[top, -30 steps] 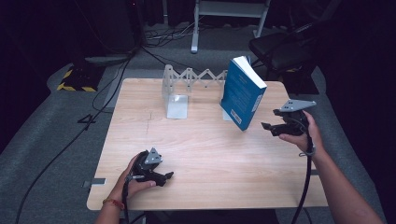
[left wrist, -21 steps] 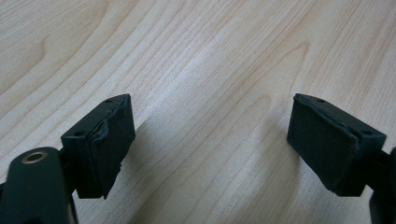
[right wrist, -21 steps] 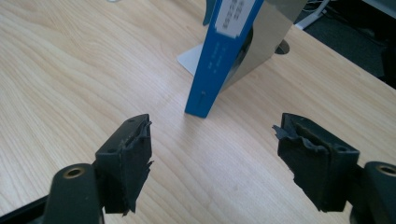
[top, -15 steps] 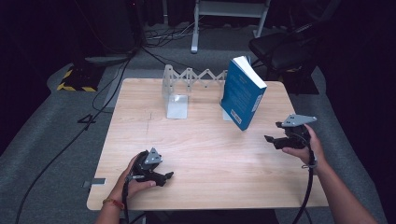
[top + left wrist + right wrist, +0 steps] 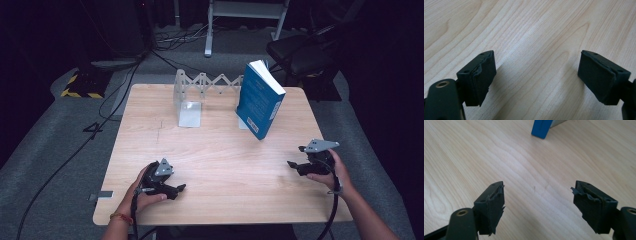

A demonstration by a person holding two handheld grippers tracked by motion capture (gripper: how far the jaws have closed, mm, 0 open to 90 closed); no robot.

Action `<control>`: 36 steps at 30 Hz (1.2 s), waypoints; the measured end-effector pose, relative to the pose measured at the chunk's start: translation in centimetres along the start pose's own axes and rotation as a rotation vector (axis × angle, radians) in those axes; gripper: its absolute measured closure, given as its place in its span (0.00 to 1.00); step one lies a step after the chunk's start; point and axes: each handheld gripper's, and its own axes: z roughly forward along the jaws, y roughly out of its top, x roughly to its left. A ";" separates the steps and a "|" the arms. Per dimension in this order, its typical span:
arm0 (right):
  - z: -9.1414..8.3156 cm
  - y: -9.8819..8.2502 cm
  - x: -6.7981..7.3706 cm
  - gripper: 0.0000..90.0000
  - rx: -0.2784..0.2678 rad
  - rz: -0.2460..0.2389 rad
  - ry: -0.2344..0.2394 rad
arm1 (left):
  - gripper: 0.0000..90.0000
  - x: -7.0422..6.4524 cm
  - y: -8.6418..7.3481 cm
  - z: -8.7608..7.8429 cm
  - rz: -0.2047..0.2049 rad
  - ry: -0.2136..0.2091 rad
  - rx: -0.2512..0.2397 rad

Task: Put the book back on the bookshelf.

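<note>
From the high view I see the book (image 5: pixel 260 100) leaning tilted near the table's (image 5: pixel 220 150) far right edge; my right gripper (image 5: pixel 299 165) sits by the right edge, left gripper (image 5: pixel 176 189) near the front. Left gripper view: jaws apart, empty. Right gripper view: jaws apart, empty; a clumsy nudge could topple the book (image 5: pixel 541 127).

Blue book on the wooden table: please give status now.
Both grippers, left and right, open, empty. Blue paperback book leans at grey folding rack, untouched. Path clear.
</note>
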 end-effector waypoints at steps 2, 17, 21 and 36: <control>0.1 -0.7 0.1 0.28 0.007 0.007 0.006 | 0.17 0.0 0.0 0.0 0.000 0.000 0.000; -0.9 -6.1 0.0 0.27 -0.011 0.075 0.022 | 0.17 0.0 0.0 0.0 -0.004 -0.001 0.000; -1.7 -8.3 -0.5 0.27 -0.029 0.141 0.027 | 0.17 -0.1 0.0 0.0 -0.008 0.001 0.000; -2.4 -10.0 -1.0 0.25 -0.059 0.242 0.020 | 0.17 -0.2 -0.1 -0.1 -0.006 0.004 0.002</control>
